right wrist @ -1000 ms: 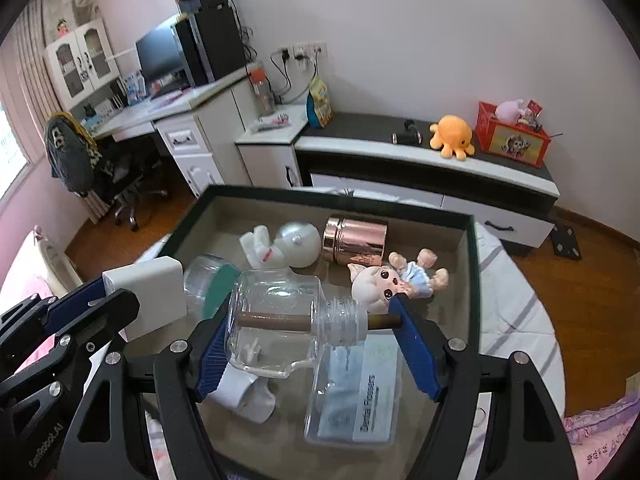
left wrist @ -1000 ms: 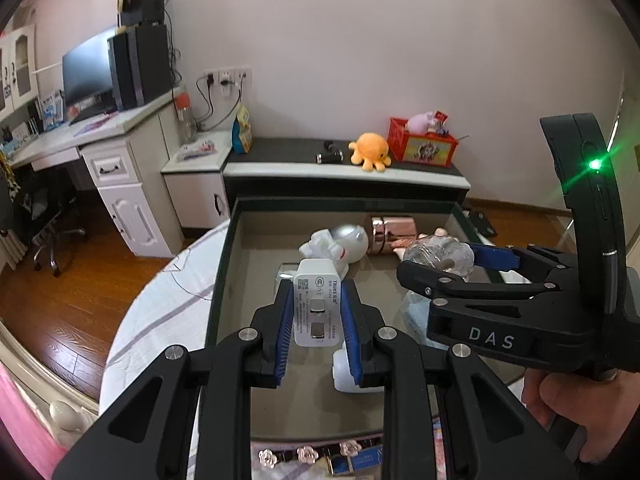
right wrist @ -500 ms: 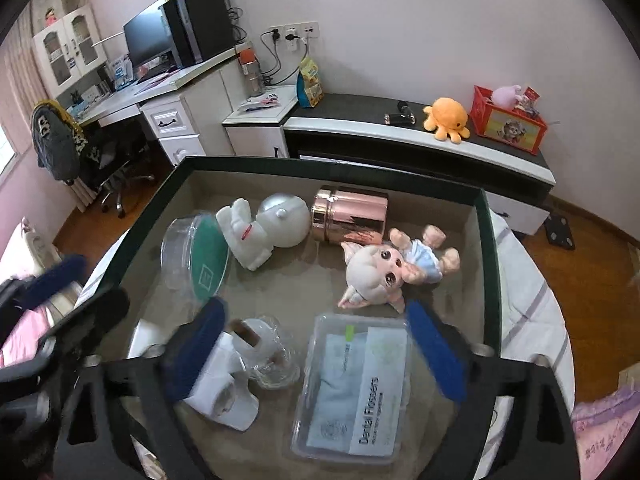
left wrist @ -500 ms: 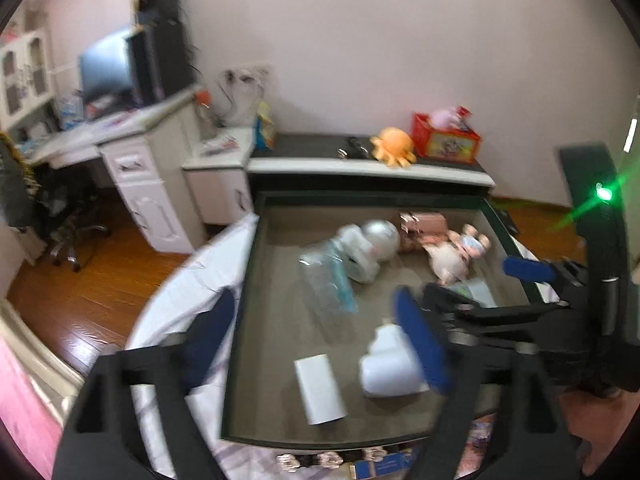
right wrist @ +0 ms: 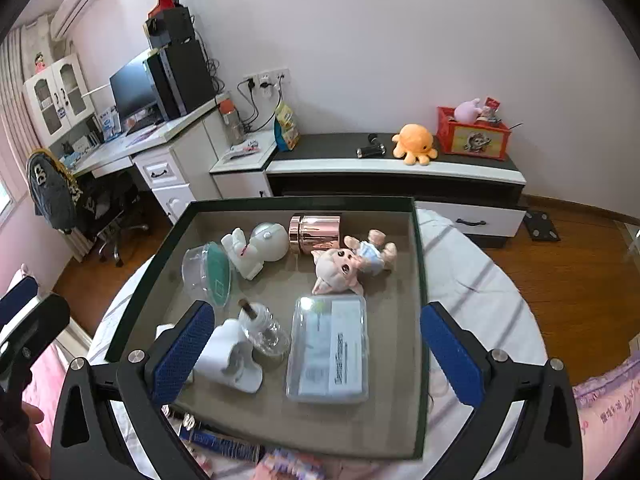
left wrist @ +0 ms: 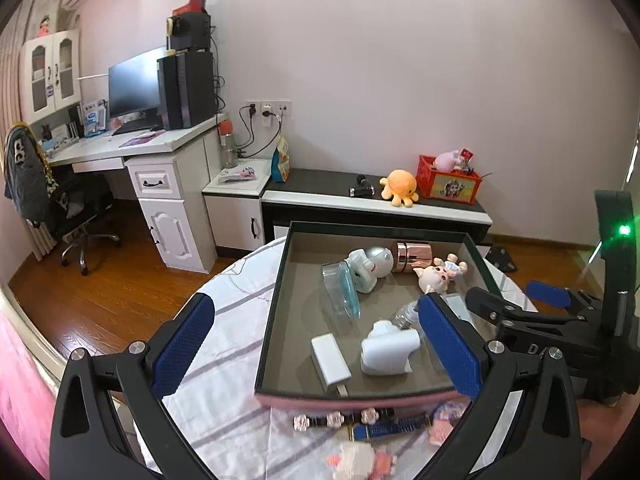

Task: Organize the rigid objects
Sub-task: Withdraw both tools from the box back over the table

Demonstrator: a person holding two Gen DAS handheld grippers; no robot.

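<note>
While both grippers hang with jaws spread wide and nothing between them, the left gripper (left wrist: pixel 318 336) at the bottom of its frame and the right gripper (right wrist: pixel 316 344) likewise, one dark-rimmed tray (right wrist: pixel 416 264) fills the centre of each view on a striped tablecloth (left wrist: pixel 224 360). Inside it lie eight objects: one white charger block (left wrist: pixel 331 364) near the front edge, one white plug-in holder (right wrist: pixel 230 354) touching one clear glass bottle (right wrist: pixel 266 330), one clear floss case (right wrist: pixel 330 348), one round green-lidded container (right wrist: pixel 210 270), one white astronaut figure (right wrist: pixel 258 248), one rose-gold jar (right wrist: pixel 316 233) and one pig-eared doll (right wrist: pixel 352 264).
</note>
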